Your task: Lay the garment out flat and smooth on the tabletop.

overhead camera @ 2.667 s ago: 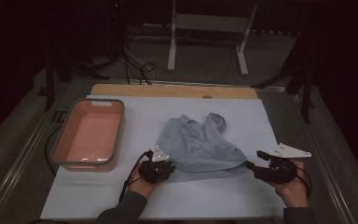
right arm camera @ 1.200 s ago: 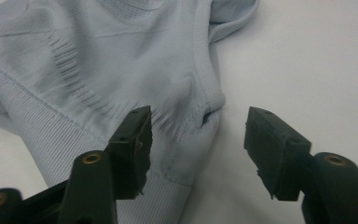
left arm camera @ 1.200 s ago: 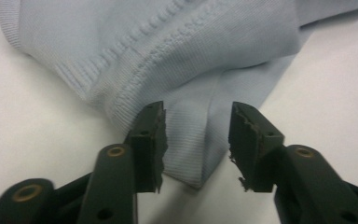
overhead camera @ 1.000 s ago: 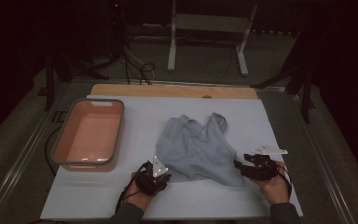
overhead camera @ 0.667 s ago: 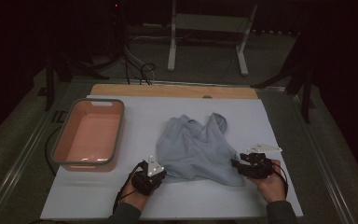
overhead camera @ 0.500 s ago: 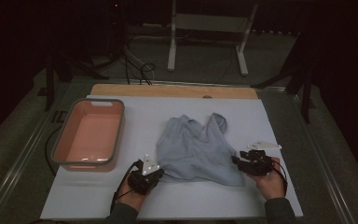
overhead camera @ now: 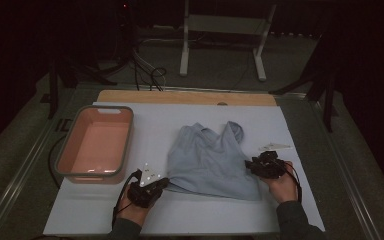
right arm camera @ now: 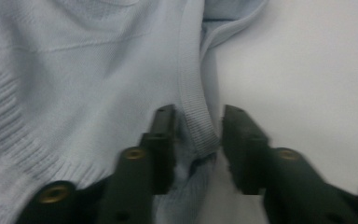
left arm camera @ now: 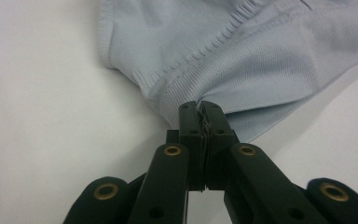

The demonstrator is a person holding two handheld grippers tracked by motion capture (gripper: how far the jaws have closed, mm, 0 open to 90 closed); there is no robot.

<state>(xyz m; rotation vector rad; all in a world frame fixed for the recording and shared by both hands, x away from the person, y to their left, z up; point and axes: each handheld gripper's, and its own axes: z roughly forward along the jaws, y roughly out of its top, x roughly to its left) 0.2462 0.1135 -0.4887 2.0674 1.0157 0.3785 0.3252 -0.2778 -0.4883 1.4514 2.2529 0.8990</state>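
Observation:
A light blue knit garment lies spread on the white table cover. My left gripper is at its near left corner. In the left gripper view that gripper is shut on the ribbed hem of the garment, and the cloth bunches at the tips. My right gripper is at the garment's right edge. In the right gripper view the right gripper has just been closing. A ribbed edge of the garment lies between its jaws, and a gap shows beside the right one.
A pink tub with a grey rim stands at the left of the white table cover. A wooden strip runs along the far edge. Cables and a white stand are on the floor beyond.
The right hand has come in from the right to the garment's edge. The left hand has shifted a little to the left at the near left corner.

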